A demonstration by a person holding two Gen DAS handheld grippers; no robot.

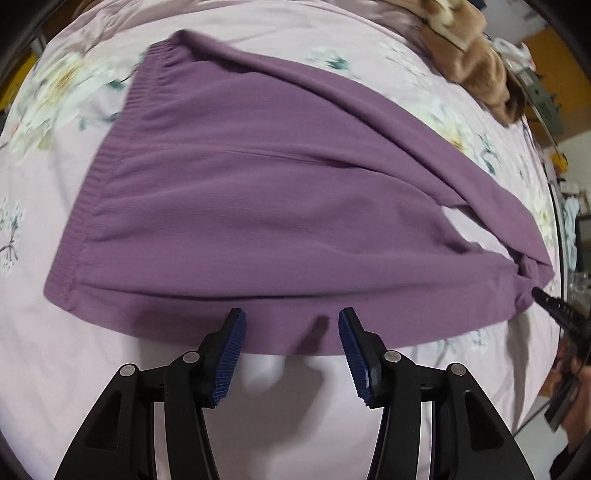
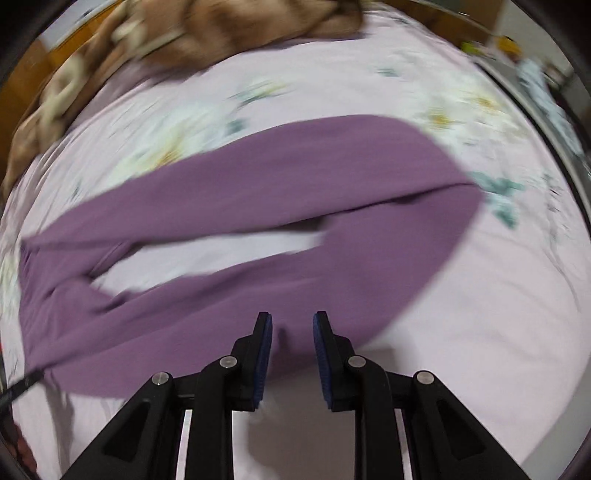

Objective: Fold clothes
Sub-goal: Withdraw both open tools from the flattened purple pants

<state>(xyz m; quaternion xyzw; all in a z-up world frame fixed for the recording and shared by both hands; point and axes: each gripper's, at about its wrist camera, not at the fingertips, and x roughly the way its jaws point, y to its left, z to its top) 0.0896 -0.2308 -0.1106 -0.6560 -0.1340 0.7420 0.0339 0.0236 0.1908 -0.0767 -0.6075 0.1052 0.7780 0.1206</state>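
Purple trousers (image 1: pixel 258 206) lie spread on a pink floral bedsheet (image 1: pixel 66 369), with the ribbed waistband (image 1: pixel 107 166) at the left and the legs running right. My left gripper (image 1: pixel 291 321) hangs open just over the near edge of the cloth, nothing between its blue pads. At the right edge, my right gripper (image 1: pixel 543 297) shows as a dark tip by the bunched leg end. In the right wrist view, the trousers (image 2: pixel 295 177) show two legs with a strip of sheet between them. My right gripper (image 2: pixel 292 321) stands open over the nearer leg, and its pads press on nothing.
A brown plush blanket (image 1: pixel 469 55) lies heaped at the far side of the bed, also blurred along the top of the right wrist view (image 2: pixel 184 33). Bare sheet (image 2: pixel 498 332) lies right of the trousers. Room clutter sits beyond the bed's right edge (image 1: pixel 569 229).
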